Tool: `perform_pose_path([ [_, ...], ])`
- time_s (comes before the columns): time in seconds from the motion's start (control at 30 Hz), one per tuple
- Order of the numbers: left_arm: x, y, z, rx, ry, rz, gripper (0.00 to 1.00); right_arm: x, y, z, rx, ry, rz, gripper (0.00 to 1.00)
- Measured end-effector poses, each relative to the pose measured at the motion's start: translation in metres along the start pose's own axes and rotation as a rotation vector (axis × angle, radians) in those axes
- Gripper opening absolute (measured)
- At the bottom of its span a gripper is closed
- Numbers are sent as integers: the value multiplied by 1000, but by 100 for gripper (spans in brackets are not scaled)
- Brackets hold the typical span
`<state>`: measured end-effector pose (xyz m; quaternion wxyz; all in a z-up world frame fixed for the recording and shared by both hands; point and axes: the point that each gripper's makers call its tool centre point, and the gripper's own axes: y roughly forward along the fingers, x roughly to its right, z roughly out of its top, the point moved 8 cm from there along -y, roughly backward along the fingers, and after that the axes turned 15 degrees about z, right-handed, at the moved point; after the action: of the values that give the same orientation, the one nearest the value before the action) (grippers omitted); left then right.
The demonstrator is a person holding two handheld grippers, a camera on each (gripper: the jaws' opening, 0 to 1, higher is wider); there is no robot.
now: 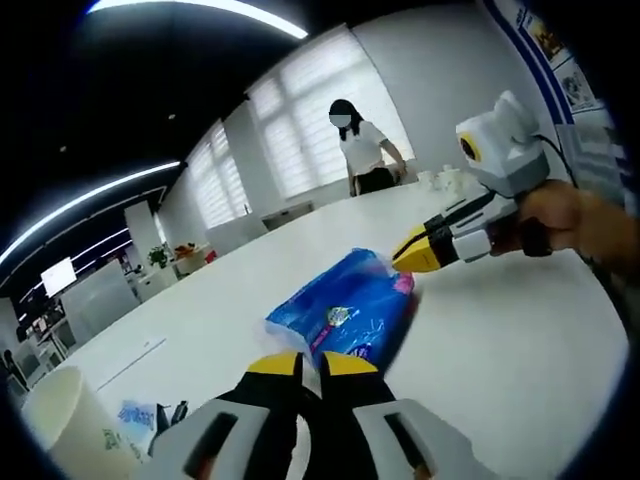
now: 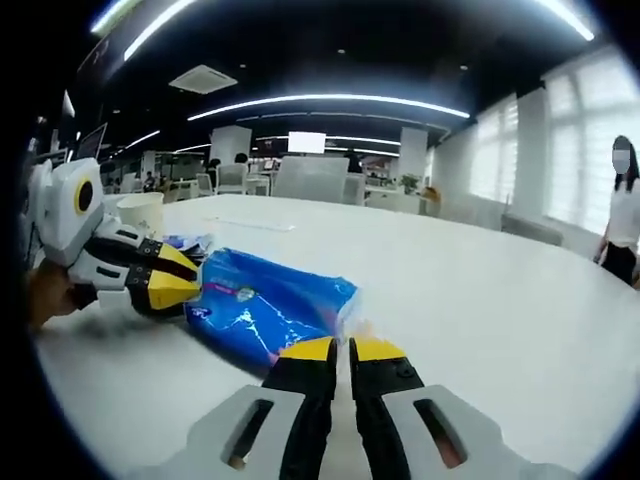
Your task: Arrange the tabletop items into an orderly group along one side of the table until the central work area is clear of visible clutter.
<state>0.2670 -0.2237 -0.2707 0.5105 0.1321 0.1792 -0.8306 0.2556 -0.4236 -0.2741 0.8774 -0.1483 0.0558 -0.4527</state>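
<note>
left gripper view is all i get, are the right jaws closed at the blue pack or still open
Observer: In the right gripper view the right gripper has its jaws almost together, a thin slit between them, tips at the edge of the blue pack. I cannot tell if they pinch the wrapper.
Operator: and my left tips, on the pack or short of it
Observer: Seen from the side, the left gripper has its yellow tips together, touching the pack's end nearest the paper cup.
</note>
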Motion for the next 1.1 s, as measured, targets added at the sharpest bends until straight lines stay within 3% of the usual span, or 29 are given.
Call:
perform_pose_path([
  [0.6,-3,-10,2,-27,-12,-32,16,-8,-5,10,-10,-29,15,9],
  [0.67,-3,-13,4,-23,-61,-58,17,-11,-6,11,-25,-27,27,12],
  [0.83,-3,-22,8,-24,-73,-89,25,-20,-9,15,-47,-55,45,20],
  [1.1,3,-39,15,-31,-91,-170,42,-37,-19,21,-163,-106,98,41],
])
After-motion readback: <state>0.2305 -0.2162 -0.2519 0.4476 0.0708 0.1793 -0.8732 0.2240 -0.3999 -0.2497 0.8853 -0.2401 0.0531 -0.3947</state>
